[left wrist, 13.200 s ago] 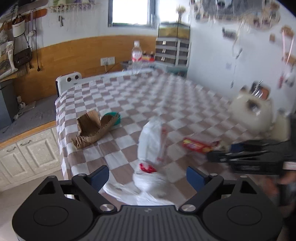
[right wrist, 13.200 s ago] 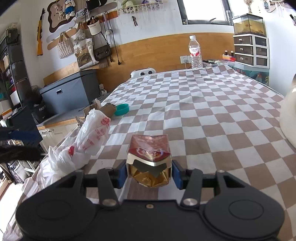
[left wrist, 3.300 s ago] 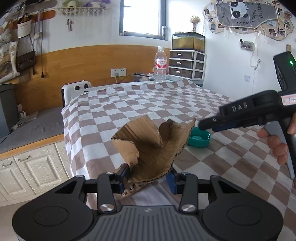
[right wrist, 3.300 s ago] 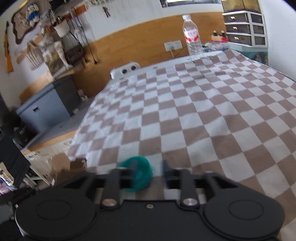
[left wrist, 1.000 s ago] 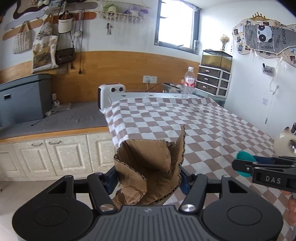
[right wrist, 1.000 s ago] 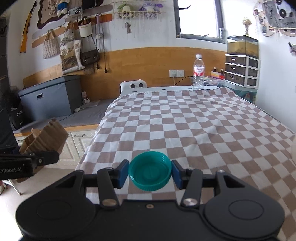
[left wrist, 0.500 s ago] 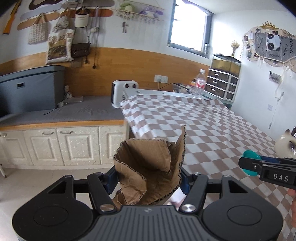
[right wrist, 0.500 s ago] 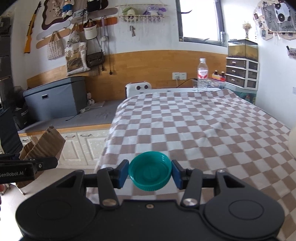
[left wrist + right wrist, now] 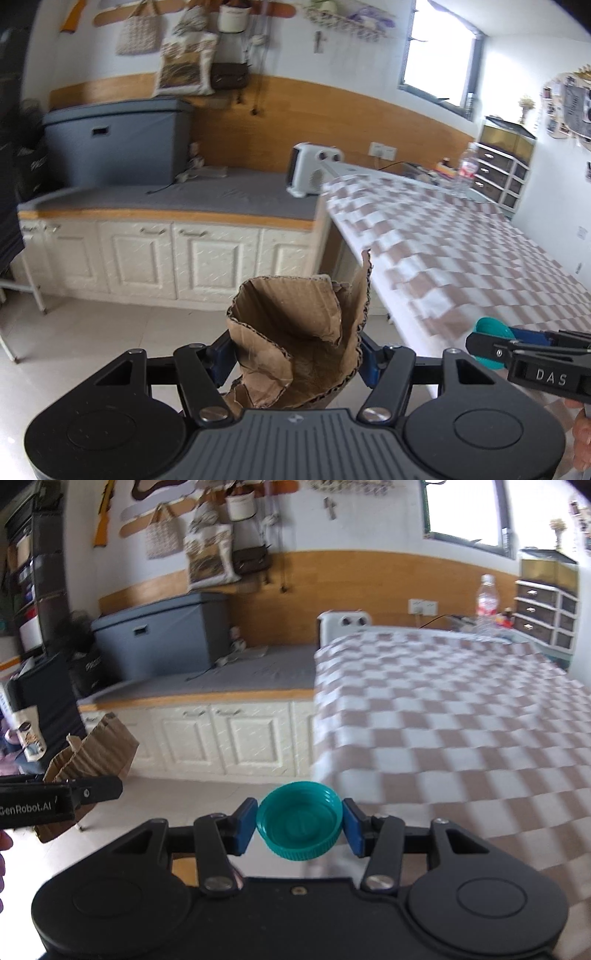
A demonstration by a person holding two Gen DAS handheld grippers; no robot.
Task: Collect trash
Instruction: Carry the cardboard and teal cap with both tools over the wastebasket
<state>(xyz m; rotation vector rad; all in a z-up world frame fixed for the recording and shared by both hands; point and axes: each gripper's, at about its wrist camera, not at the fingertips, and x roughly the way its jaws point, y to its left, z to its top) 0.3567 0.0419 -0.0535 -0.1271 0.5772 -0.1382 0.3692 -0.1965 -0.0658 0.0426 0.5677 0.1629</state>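
My left gripper (image 9: 297,356) was clamped on a crumpled piece of brown cardboard (image 9: 299,343), its blue pads (image 9: 221,356) pressed against both sides of the piece. The cardboard stood upright between the pads, one torn edge rising above the rest. It was held off the checkered surface (image 9: 461,258), over the tiled floor (image 9: 110,339) in front of the white cabinets (image 9: 155,254).

My right gripper (image 9: 300,821) was closed on a green bottle cap (image 9: 300,821), gripped by its ribbed rim with the hollow side facing the camera. The cap sat just beside the near corner of the checkered surface, on the cabinet side of it. From the left wrist view the cap (image 9: 493,332) showed at the tip of my right gripper, to the right of the cardboard and apart from it.

A grey box (image 9: 162,635) stood on the counter against the wooden wall panel. A white heater (image 9: 314,173) and a water bottle (image 9: 487,602) stood at the far end of the checkered surface. The background was blurred.
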